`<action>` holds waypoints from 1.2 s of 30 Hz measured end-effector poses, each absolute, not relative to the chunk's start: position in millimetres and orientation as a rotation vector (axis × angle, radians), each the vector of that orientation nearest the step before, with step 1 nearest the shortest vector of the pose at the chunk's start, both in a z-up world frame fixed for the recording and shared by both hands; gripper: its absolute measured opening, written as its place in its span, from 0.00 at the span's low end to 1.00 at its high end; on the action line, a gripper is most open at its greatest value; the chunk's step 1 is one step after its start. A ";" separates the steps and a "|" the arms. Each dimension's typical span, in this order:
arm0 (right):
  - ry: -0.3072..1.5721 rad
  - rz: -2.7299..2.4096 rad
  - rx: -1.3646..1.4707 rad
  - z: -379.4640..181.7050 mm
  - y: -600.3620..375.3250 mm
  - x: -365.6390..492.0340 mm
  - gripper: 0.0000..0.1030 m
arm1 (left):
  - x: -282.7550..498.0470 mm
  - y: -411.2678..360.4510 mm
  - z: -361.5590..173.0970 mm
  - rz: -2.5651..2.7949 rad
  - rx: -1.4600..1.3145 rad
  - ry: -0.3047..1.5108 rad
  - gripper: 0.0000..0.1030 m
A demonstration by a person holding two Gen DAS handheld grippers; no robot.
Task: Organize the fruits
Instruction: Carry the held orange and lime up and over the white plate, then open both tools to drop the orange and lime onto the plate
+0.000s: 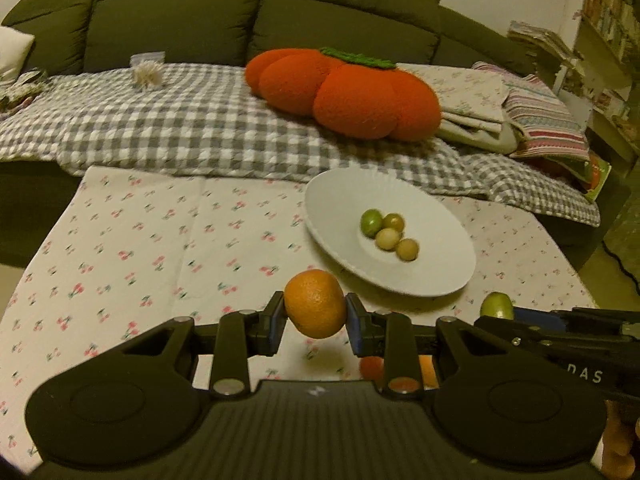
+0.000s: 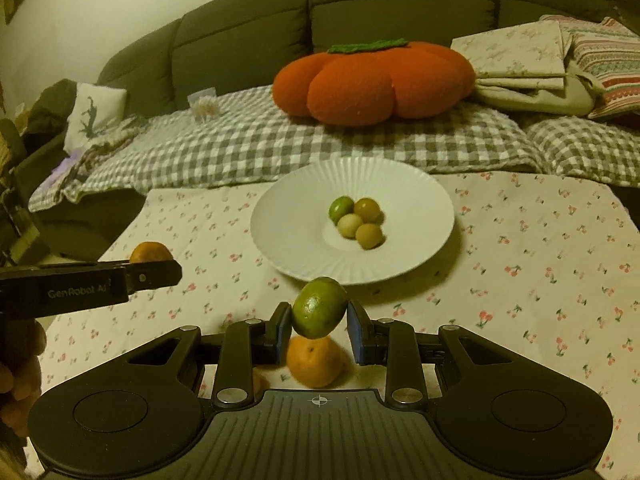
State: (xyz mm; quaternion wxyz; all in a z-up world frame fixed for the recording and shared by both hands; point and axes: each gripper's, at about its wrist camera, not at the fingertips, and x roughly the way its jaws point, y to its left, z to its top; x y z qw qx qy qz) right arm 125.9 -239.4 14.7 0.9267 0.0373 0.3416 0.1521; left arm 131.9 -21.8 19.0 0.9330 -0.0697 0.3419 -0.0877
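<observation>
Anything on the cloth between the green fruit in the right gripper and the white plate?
No. In the right wrist view, only bare cherry-print cloth lies between the green fruit and the plate.

White plate (image 2: 288,248), cherry-print cloth (image 2: 540,248), grey-checked blanket (image 2: 248,140), orange pumpkin cushion (image 2: 372,84).

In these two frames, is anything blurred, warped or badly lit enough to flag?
Left wrist view: dim yellowish light, sofa bowed by fisheye, plate fruits slightly soft, orange in the left claw fairly sharp. Right wrist view: same cast, lime in the right claw sharp, orange beneath it blurred.
</observation>
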 end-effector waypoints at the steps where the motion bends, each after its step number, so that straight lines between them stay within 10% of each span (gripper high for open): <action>1: 0.697 0.310 0.077 15.4 -240.5 127.9 0.27 | 133.9 -24.3 20.0 -0.187 -0.140 0.692 0.28; 36: 0.689 0.310 -0.045 -16.4 -241.3 208.9 0.28 | 219.8 -87.9 -20.2 -0.272 -0.010 0.687 0.29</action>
